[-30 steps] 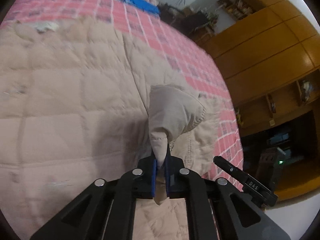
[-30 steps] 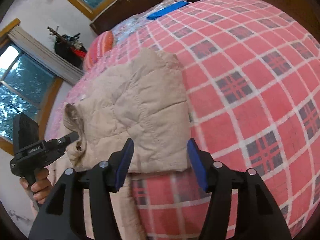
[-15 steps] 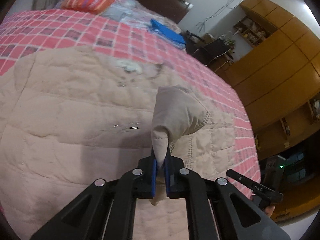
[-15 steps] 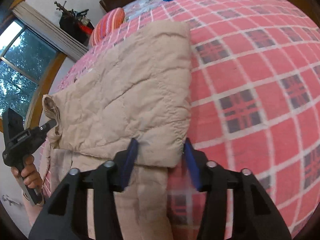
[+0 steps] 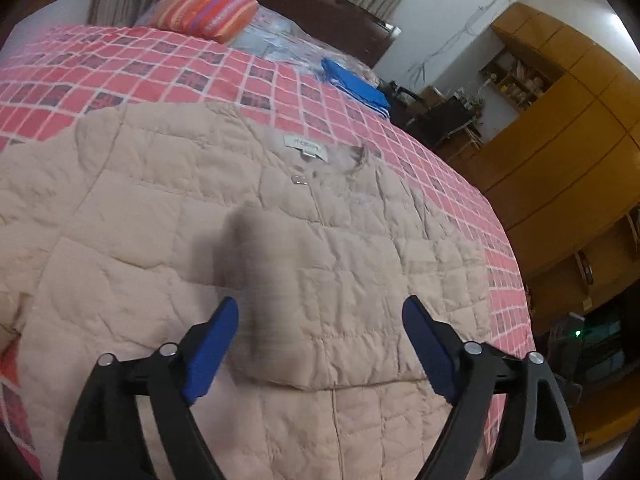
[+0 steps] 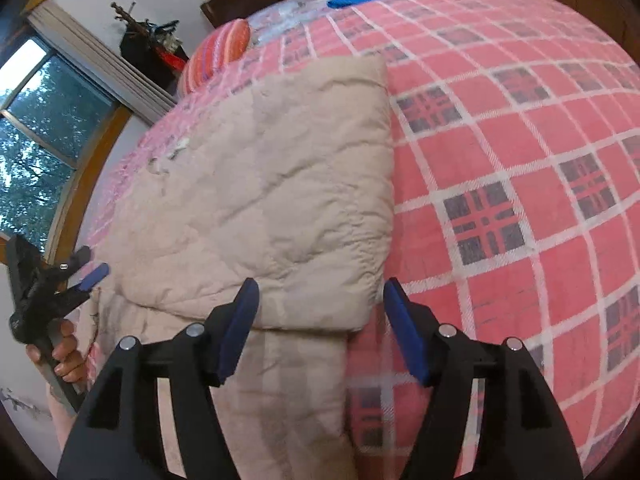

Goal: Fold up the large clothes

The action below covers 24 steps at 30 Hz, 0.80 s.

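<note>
Quilted jacket [image 5: 248,248] lying on bed [image 6: 520,160], looking soft, puffy, light, likely slippery. Left gripper [image 5: 320,344] and right gripper [image 6: 320,320] both gaping wide, holding nothing. Best pinching thick folded edge, deep.

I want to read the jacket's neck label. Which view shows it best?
The left wrist view: the white neck label lies facing up at the collar of the beige quilted jacket, though its print is too small to read. The right wrist view shows only a blurred pale patch near the collar.
</note>
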Each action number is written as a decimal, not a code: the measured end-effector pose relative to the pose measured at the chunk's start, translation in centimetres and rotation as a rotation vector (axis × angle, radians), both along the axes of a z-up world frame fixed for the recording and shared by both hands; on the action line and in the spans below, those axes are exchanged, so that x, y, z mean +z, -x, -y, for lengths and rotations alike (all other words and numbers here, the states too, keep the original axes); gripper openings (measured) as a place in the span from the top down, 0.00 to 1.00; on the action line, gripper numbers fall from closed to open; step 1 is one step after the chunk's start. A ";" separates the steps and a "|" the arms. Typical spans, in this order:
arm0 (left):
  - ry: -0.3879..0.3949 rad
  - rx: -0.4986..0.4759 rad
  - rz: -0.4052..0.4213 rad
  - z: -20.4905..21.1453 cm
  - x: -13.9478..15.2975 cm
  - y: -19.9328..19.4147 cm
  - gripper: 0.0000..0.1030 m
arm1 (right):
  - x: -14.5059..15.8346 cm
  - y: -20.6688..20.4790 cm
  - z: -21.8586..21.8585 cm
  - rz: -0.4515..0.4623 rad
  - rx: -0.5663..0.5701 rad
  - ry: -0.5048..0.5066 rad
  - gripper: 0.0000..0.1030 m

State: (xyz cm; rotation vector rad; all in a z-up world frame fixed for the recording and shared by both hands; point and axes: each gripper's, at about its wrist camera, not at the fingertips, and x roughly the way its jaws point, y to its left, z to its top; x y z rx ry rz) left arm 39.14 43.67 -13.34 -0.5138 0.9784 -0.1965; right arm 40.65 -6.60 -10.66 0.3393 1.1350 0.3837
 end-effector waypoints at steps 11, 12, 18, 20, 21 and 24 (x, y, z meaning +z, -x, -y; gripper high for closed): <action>0.000 0.069 -0.109 -1.6 -3.2 -0.8 0.23 | 1.0 0.2 -0.1 0.006 -0.002 0.037 0.35; 0.005 0.063 -0.108 -1.3 -3.3 -0.9 0.34 | 0.8 0.0 -0.2 -0.003 -0.006 0.033 0.35; 0.030 0.057 -0.118 -0.3 -3.4 -1.3 0.90 | 0.3 0.0 -0.4 -0.006 -0.012 0.037 0.34; 0.027 0.066 -0.081 -1.1 -2.6 -0.9 0.92 | 0.9 0.1 -0.3 0.011 -0.006 0.028 0.34; 0.029 0.079 -0.072 -1.7 -2.3 -0.7 0.92 | 1.2 0.3 -0.3 0.019 0.000 0.021 0.34; 0.002 0.116 -0.070 -3.6 -2.2 -0.5 0.92 | 2.2 0.4 -0.8 0.049 0.041 -0.023 0.36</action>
